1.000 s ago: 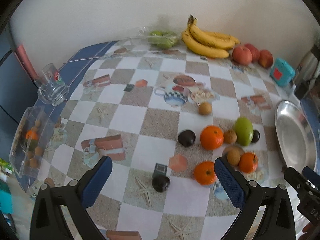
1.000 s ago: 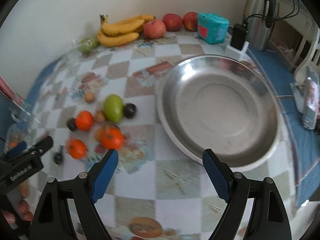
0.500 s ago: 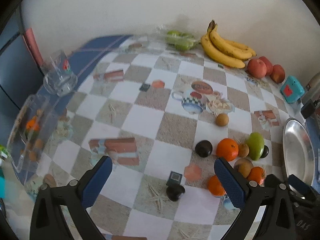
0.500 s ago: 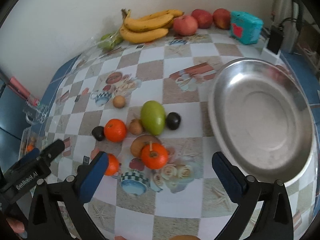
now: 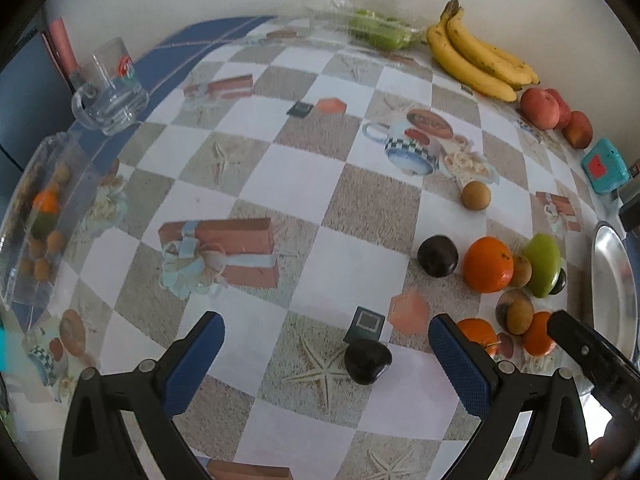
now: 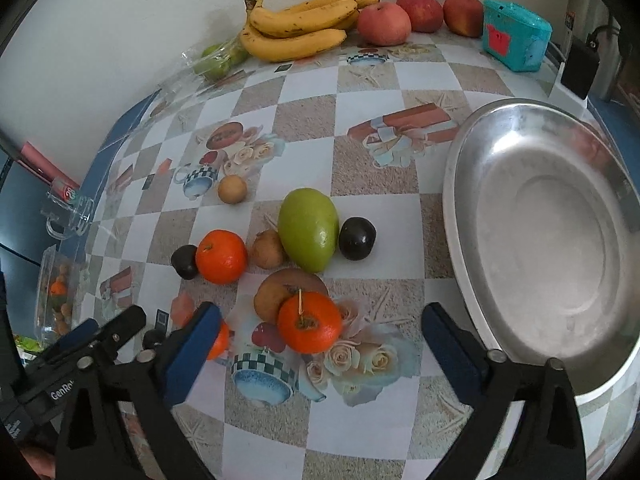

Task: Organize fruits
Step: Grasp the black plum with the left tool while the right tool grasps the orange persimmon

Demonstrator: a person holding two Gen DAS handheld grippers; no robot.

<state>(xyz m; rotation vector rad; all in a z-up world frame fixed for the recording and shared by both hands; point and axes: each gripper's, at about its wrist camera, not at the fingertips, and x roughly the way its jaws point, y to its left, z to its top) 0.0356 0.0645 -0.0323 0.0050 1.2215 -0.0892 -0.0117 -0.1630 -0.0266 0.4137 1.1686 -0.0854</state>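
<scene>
Where the checkered tablecloth (image 6: 304, 116) meets a plain white wall, bananas (image 6: 298, 26) and apples (image 6: 384, 24) line the far edge. L gripper (image 5: 326, 354) reads "GenRo…" – jaws wide, empty; R gripper (image 6: 320, 344) likewise, over a tangerine (image 6: 310, 322). Loose fruit sits just beside the steel bowl (image 6: 456, 184).

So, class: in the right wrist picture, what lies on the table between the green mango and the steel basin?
One dark plum, touching the green mango; beyond it, bare tablecloth up to the steel basin.
</scene>
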